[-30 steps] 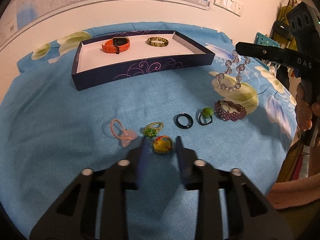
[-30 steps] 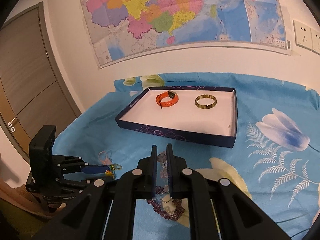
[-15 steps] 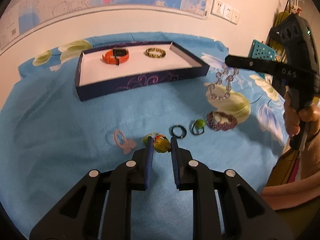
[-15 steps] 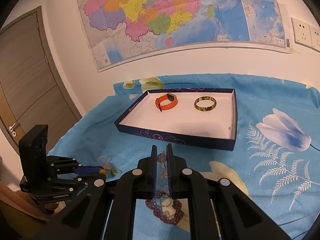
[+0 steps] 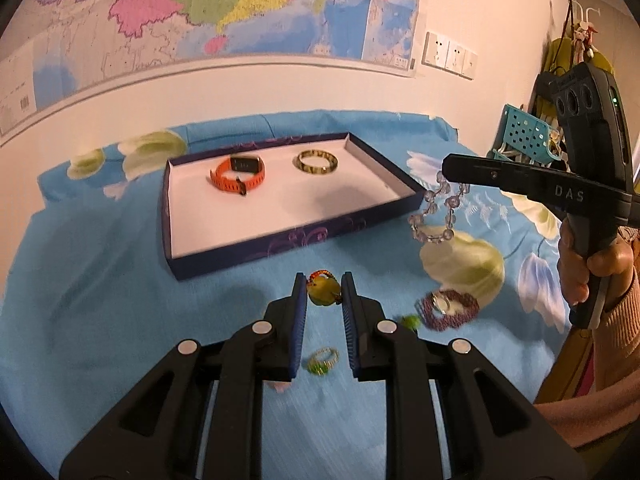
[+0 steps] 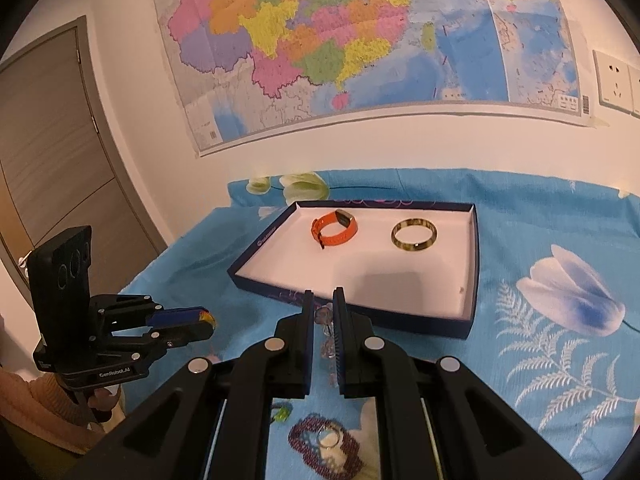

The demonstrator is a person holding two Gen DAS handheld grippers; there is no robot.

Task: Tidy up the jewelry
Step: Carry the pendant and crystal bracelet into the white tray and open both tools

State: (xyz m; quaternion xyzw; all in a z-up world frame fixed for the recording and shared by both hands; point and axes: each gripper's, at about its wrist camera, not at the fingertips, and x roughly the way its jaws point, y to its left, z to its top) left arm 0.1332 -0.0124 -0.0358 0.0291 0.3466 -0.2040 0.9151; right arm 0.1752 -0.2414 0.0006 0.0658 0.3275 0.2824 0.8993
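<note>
My left gripper (image 5: 323, 285) is shut on a yellow-green beaded ring (image 5: 325, 290) and holds it above the blue cloth, in front of the dark blue tray (image 5: 280, 240). My right gripper (image 6: 322, 304) is shut on a clear bead bracelet (image 5: 434, 216), which hangs beside the tray's right front corner. The tray (image 6: 360, 322) holds an orange watch (image 5: 239, 174) and a gold-green bangle (image 5: 317, 161). The left gripper also shows in the right wrist view (image 6: 200, 320).
On the cloth lie a purple bead bracelet (image 5: 450, 309), a green bead ring (image 5: 410, 321), a gold-green ring (image 5: 323, 361) and a pink piece (image 5: 282, 387). A teal basket (image 5: 524, 136) stands at the right. A wall map hangs behind.
My left gripper closed on the yellow-green ring, lifted it and moved toward the tray. My right gripper carried the hanging clear bracelet closer to the tray's corner.
</note>
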